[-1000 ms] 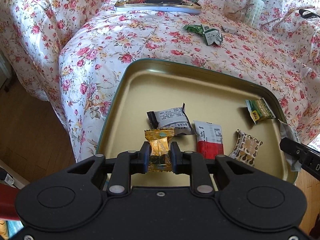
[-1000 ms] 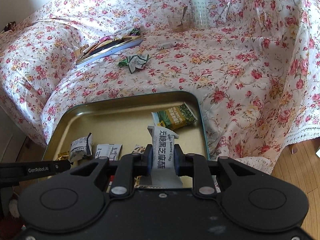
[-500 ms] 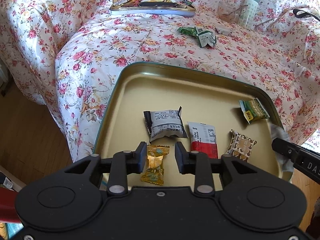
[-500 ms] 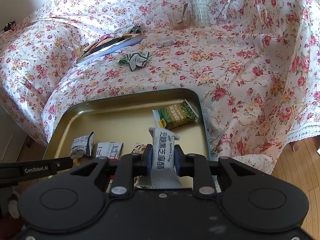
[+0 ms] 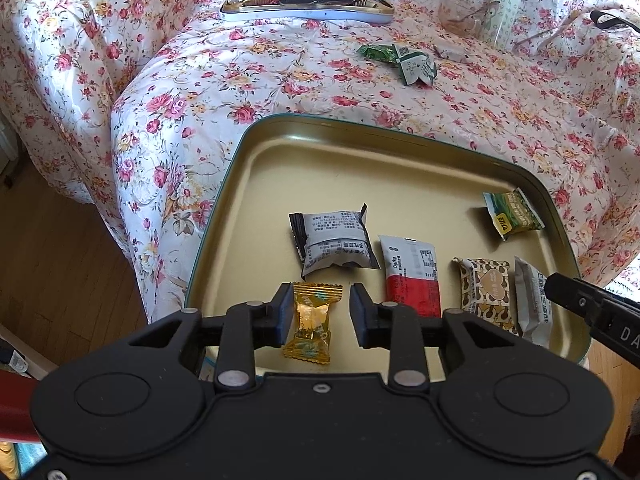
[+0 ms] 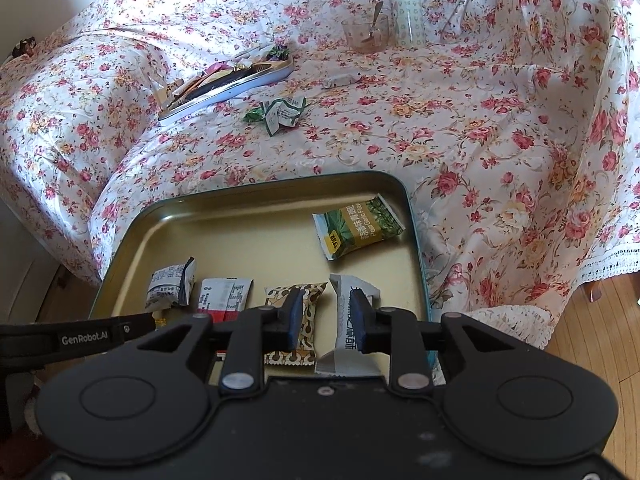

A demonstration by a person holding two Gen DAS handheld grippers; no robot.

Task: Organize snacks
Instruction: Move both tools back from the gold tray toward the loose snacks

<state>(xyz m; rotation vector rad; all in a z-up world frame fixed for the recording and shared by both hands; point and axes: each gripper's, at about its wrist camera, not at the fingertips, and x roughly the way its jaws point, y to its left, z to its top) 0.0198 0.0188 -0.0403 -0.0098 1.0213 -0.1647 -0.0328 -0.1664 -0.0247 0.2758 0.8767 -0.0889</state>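
Left gripper (image 5: 318, 312): jaws apart over the tray's near edge; the gold candy (image 5: 311, 326) lies between them, touching the left pad or just beside it, clear of the right pad.
Right gripper (image 6: 325, 318): jaws opening; the white packet (image 6: 347, 330) lies in the gap against the right finger, not pinched.
Tray (image 5: 360, 160): gold inside, teal rim, on the floral cloth (image 5: 240, 80), its near edge hanging past the cloth's fold.
Tray contents: a near row, left to right in the left view, of gold candy, red-and-white packet (image 5: 412, 276), brown patterned packet (image 5: 484, 292) and white packet at the right end.
Grey packet (image 5: 334, 240): just behind the candy and the red-and-white packet.
Green packet (image 6: 356, 226): alone by the tray's far right corner, well apart from the row.
Second tray (image 6: 228, 80): far back on the cloth, heaped with wrappers.
Loose packets (image 6: 280, 110): green and white, on the cloth between the two trays.
Bottle (image 6: 404, 6): upright at the back, beside a glass cup (image 6: 366, 34) with a spoon in it.
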